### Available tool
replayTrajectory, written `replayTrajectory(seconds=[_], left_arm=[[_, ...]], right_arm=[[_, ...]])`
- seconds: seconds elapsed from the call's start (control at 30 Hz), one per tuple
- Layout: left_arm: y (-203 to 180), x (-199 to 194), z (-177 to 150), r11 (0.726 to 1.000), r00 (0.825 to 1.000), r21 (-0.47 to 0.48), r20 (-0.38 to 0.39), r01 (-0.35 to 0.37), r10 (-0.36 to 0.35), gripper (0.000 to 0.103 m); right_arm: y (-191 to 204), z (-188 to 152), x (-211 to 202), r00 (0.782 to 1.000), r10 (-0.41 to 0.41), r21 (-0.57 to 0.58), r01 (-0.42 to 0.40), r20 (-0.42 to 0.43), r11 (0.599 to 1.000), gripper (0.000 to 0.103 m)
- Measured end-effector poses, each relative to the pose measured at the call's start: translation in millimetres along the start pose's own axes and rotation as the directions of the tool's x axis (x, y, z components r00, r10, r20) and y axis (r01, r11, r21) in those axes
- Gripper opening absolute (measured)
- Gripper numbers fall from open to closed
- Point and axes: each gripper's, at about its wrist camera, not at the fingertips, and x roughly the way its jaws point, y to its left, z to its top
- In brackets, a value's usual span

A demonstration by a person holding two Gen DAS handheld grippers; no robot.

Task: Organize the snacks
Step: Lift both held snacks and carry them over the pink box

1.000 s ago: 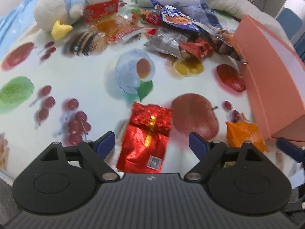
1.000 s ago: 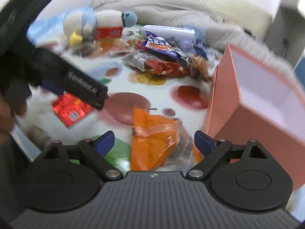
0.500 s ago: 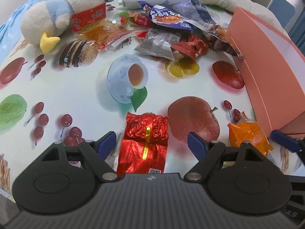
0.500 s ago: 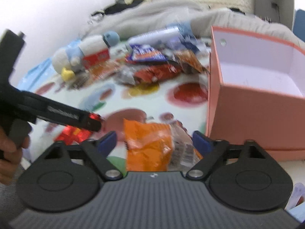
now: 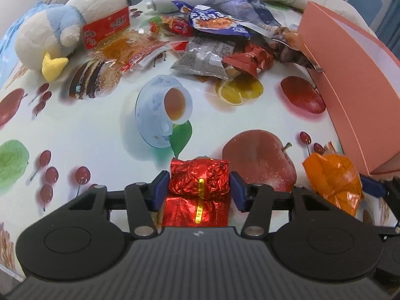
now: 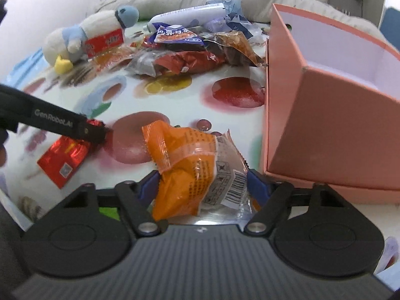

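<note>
Left gripper (image 5: 199,193): your pads clamp one red foil packet (image 5: 199,191). Right gripper (image 6: 203,187) pinches one orange packet (image 6: 190,167) near one pink box (image 6: 325,135), right.

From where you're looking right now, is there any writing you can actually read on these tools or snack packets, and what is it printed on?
"GenRobot.AI": white letters on the black finger of the left gripper, seen from the right wrist.
Blue snack bag: large Chinese characters, too blurred to read.
Red label on the plush toy: Chinese characters, unreadable.
Orange snack packet: barcode and small print, too small to read.
Red foil packet: gold strip and code square, unreadable.
</note>
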Motion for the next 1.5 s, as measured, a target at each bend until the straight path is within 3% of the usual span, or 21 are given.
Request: replayTrajectory(seconds=[0.17, 0.3, 0.6, 0.9, 1.5], left_arm=[[-5, -4, -3, 0.999, 1.0, 0.049, -0.016, 0.019, -0.018, 0.058], [-7, -16, -6, 0.999, 1.0, 0.031, -0.011, 0.028, -0.028, 0.057], [-20, -61, -10, 0.997, 0.997, 0.001, 0.01, 0.072, -0.072, 0.057], [-38, -114, -9, 0.995, 0.992, -0.004, 0.08, 0.098, -0.098, 0.057], [-88, -209, -1, 0.985, 0.958, 0.036, 0.229, 0.17, -0.173, 0.057]], right_arm=[[-2, 3, -5, 1.0, -0.014, 0.004, 0.014, -0.014, 1.0, 0.064], [0, 2, -16, 0.999, -0.041, -0.007, 0.041, -0.017, 0.999, 0.059], [-1, -5, -56, 0.998, -0.062, 0.033, 0.062, 0.019, 0.998, 0.058], [-11, -2, -102, 0.996, -0.061, 0.093, 0.055, 0.068, 0.994, 0.058], [-39, 18, -198, 0.966, -0.112, 0.145, 0.08, 0.232, 0.986, 0.058]])
